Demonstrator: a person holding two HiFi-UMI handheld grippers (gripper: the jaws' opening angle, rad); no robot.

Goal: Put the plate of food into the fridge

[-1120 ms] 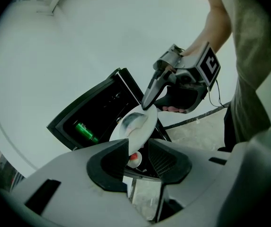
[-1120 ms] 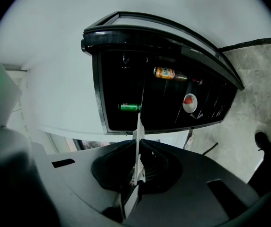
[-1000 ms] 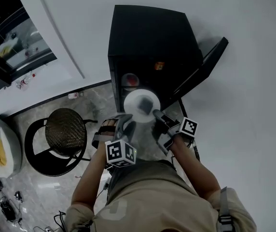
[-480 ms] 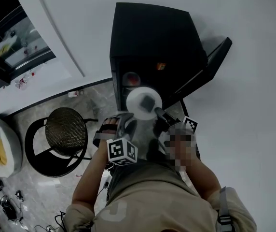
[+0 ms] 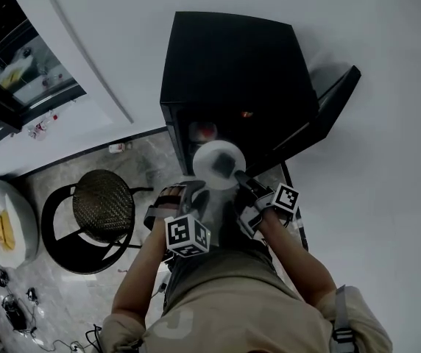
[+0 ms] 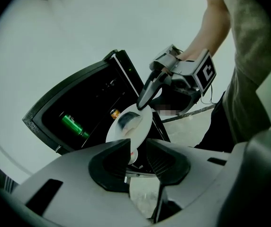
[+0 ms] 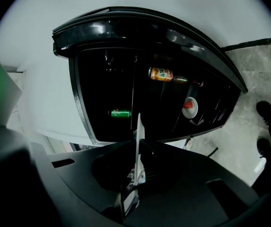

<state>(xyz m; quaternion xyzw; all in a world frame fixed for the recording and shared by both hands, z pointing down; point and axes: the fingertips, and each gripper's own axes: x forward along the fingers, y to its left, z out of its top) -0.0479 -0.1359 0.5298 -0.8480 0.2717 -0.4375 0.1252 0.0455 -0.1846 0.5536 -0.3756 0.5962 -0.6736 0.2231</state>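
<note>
Plate (image 5: 216,162) w/ food on it is up in the air, right in front of the open fridge (image 5: 232,57), not inside yet. My right gripper (image 5: 238,176) is pinched tight on the plate's rim and holds it up. My left gripper (image 6: 138,150) is about half wide. Its jaws have just been closing, and the plate's near rim sits at the gap btw them, but I see no squeeze on it. Door (image 5: 321,112) hangs open to the side. So the step is: carry the plate in. Inside I see a green can (image 7: 120,113) and a red thing (image 7: 190,107). Next I think I must keep the plate flat, push it fwd onto a free shelf, miss the can, then let go.
</note>
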